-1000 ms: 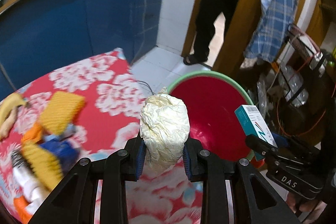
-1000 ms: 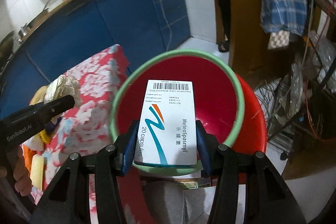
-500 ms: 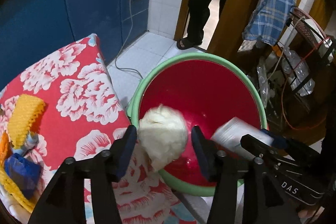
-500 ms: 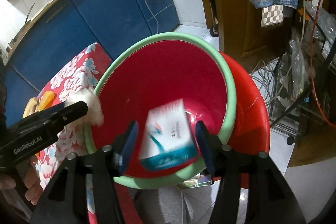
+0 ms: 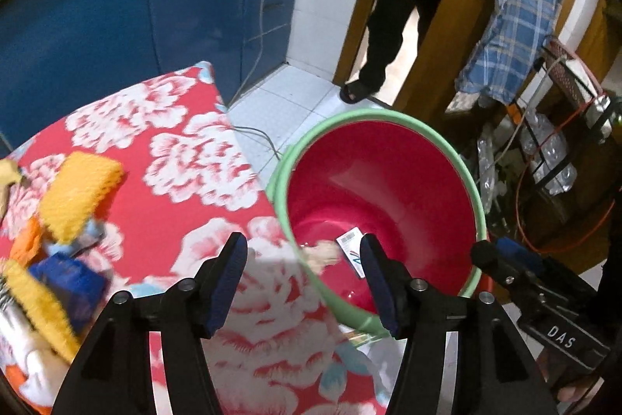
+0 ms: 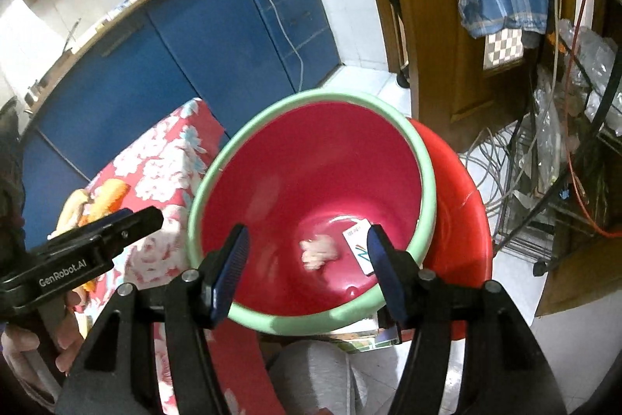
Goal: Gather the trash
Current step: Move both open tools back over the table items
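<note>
Both the left gripper (image 5: 303, 275) and right gripper (image 6: 307, 271) hang spread and empty over the bucket (image 6: 425, 158), where the paper wad (image 6: 318, 251) and box (image 6: 359, 247) lie, while remaining trash (image 5: 74, 193) sits at the frame's left on the tabletop (image 5: 186, 181), nearer the left gripper.

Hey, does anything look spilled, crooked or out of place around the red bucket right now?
Nothing looks spilled. The crumpled cream paper wad and white medicine box lie inside the green-rimmed red plastic bucket. Both the left claw and right claw are open and empty. The yellow foam netting sits on the red floral cloth.
</note>
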A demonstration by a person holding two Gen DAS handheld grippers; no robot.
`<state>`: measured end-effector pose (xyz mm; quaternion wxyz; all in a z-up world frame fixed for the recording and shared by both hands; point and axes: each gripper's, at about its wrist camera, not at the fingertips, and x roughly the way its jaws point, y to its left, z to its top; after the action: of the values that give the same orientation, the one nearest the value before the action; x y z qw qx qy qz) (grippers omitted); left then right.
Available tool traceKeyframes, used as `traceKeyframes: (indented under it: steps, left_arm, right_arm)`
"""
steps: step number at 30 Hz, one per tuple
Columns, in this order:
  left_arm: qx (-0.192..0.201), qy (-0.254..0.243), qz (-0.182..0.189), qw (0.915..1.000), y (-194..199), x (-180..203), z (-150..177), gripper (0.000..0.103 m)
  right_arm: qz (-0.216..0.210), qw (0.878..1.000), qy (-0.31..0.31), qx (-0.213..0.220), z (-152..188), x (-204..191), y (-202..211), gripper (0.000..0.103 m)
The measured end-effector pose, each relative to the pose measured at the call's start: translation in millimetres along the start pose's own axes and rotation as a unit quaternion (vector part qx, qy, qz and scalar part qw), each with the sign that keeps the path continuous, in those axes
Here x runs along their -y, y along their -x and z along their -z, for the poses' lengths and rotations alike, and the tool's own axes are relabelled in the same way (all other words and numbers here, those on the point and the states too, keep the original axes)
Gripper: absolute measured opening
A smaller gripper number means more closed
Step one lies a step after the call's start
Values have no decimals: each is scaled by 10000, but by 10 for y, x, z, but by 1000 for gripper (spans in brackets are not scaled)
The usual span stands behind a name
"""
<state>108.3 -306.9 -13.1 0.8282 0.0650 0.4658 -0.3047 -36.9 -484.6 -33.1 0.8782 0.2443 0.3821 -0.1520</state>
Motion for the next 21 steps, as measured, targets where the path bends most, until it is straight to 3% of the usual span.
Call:
traceKeyframes:
  steps: [7, 21]
  left_arm:
    - [303, 201, -233, 9991, 441, -259, 106, 62]
    - [563, 841, -690, 9925, 1119, -1060, 474, 62]
  right_arm:
    - [-235, 9992, 255, 177, 42, -317, 235, 66]
    - [-947, 9890, 1136, -66, 295, -1327, 262, 67]
